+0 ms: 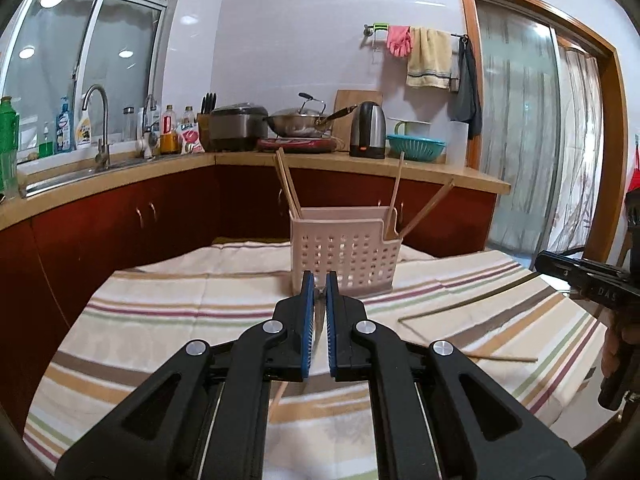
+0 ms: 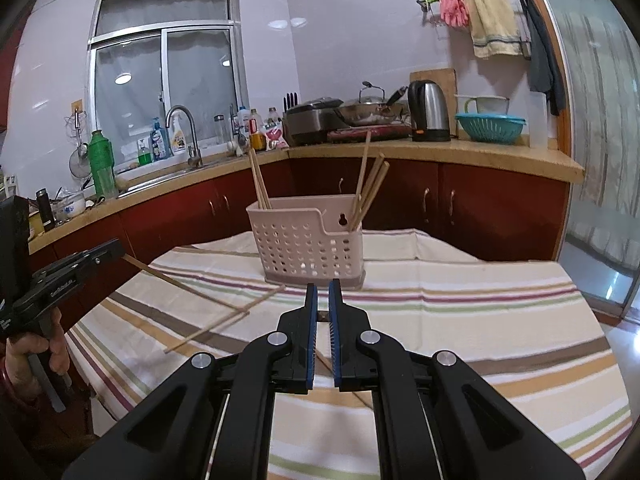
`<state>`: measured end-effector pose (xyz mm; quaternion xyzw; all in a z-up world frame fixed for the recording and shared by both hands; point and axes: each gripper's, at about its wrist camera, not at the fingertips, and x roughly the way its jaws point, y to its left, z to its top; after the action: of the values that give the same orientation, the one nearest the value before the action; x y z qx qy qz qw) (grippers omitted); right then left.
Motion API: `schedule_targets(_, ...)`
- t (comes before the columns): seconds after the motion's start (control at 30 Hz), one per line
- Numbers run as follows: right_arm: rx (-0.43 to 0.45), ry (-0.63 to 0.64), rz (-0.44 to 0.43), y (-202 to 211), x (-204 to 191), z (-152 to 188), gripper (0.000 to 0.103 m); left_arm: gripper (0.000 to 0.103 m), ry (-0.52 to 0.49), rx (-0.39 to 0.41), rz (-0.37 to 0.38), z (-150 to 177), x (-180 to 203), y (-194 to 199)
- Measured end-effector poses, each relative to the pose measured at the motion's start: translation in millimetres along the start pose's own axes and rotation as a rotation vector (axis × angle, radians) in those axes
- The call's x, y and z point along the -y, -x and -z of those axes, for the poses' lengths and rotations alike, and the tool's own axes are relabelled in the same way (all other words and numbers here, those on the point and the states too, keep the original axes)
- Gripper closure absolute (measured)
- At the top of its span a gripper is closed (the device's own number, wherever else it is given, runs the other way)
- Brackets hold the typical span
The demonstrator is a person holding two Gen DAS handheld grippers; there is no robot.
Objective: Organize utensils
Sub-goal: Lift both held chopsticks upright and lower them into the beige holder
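On the striped surface (image 2: 460, 292), both tongs are clamped on a chopstick each: left tongs (image 1: 319, 292), right tongs (image 2: 323, 300). The holder (image 2: 306, 240) sits at twelve o'clock, one loose chopstick (image 2: 224, 318) at nine. Next likely: tip upright, drop in.

Each of the 2 views looks forward along its own gripper, angled slightly down over the striped cloth (image 1: 160, 312) toward the kitchen counter (image 2: 480, 152). Both sit close above the table and share the pink basket (image 1: 344, 252), near ahead. The left wrist view stands left of the right one, and each catches the other gripper at its edge.
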<state>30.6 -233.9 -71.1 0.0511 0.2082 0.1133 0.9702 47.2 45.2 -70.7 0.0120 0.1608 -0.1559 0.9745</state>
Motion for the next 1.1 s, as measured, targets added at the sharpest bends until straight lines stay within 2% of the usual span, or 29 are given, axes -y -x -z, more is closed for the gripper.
schedule_targets(0.4, 0.032, 0.034, -0.034, -34.4, -9.5, -29.8, 0.097, 0.096, -0.014, 0.042, 0.004, -27.8, -8.4, -33.4)
schedule_targets(0.87, 0.097, 0.067, -0.06, -72.1, -19.9, -67.7, 0.096, 0.096, -0.02, 0.068, -0.004, -44.3, -23.8, -58.0)
schedule_targets(1.1, 0.056, 0.048, -0.056, -98.5, -15.8, -62.2, 0.096, 0.096, -0.028, 0.085, -0.006, -49.4, -26.5, -68.8)
